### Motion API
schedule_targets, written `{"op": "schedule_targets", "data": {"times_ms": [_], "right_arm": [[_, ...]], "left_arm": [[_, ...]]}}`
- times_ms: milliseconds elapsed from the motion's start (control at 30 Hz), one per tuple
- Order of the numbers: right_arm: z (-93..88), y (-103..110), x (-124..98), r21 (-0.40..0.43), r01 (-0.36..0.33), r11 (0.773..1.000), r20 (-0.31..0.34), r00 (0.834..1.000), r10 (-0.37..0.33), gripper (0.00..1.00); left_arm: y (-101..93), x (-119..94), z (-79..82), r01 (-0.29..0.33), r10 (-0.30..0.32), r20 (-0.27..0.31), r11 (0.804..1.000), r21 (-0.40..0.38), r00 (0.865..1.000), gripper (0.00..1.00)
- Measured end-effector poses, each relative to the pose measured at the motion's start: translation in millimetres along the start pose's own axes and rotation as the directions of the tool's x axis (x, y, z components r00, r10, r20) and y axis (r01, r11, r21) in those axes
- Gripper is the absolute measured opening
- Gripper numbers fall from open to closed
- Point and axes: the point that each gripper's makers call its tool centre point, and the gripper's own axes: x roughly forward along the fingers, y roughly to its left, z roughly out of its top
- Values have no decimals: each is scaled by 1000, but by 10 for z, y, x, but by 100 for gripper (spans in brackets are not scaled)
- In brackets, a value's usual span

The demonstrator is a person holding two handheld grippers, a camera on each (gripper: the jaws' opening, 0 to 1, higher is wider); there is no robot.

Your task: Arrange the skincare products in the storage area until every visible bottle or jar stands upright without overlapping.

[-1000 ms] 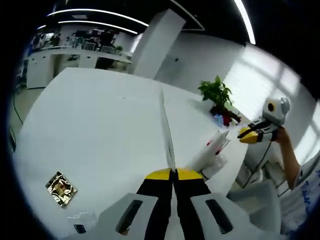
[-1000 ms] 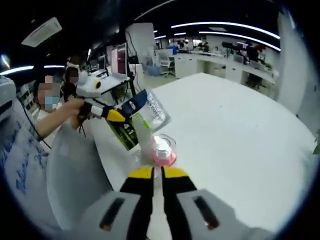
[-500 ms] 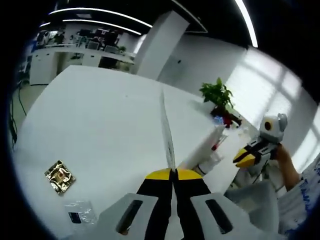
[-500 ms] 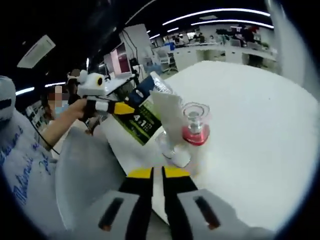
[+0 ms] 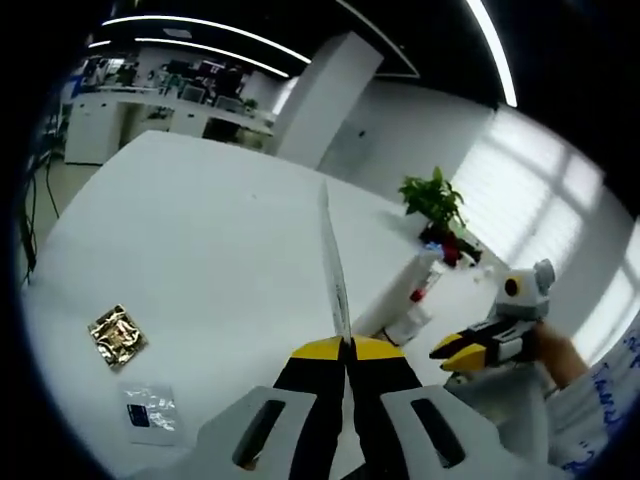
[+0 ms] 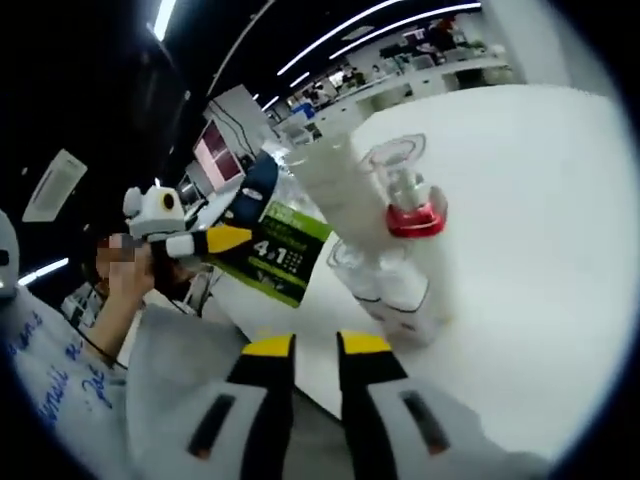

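A: Start closest in. What is the left hand-held gripper [image 5: 347, 348] doing?

B: Its jaws are pressed together on a flat sachet [image 5: 332, 262], seen edge-on as a thin blade rising straight ahead of the tips. From the right gripper view the same sachet [image 6: 270, 245] shows its green and blue printed face, pinched at one edge by that gripper [image 6: 238, 238]. I'd judge it is held aloft so it stays clear of the bottles.

A: And the right hand-held gripper [image 6: 316, 345]?

B: Jaws slightly apart, gripping nothing. It hovers over the near edge of the desk [image 6: 560, 250], aimed at the cluster just ahead.

A: What stands there?

B: A clear bottle with a red collar [image 6: 410, 215] and a clear cap, beside a taller white tube [image 6: 335, 185], with small clear jars [image 6: 385, 285] at their feet. They look crowded together, touching or nearly so, which is probably why the free gripper approaches: to separate them.

A: Farther out?

B: In the left gripper view, to the left of the jaws, a gold packet [image 5: 118, 335] and a small clear packet [image 5: 148, 410] lie flat on the desk. Beyond the right hand-held gripper [image 5: 465, 347] stands a potted plant [image 5: 437, 205].
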Motion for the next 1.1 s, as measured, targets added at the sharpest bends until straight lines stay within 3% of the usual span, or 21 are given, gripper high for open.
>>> {"op": "schedule_targets", "data": {"times_ms": [100,267,467,633,900,933,1033,1100], "right_arm": [[18,54,68,57,-22,998,34,999,20,20],[-66,75,177,75,-24,997,12,1000,23,23],[22,216,267,226,-126,966,107,989,104,23],[8,260,363,256,-142,956,114,987,116,26],[20,398,492,404,-249,881,173,966,193,31],[55,433,502,435,-282,855,202,956,212,31],[99,466,531,488,-331,807,240,940,241,29],[100,476,559,495,-339,800,242,938,247,27]], "left_arm": [[-17,-31,-9,10,-10,16,1000,-18,1000,0],[-52,-82,-28,21,-19,43,998,-54,999,0],[-82,-127,-9,50,-43,72,995,-92,997,0],[-71,-134,-6,64,-56,78,993,-102,995,0],[-95,-184,56,96,-83,107,987,-129,991,0],[-93,-187,60,97,-83,108,987,-129,991,0],[-103,-203,75,111,-95,118,983,-143,989,0],[-108,-206,82,116,-98,120,982,-147,988,0]]}}
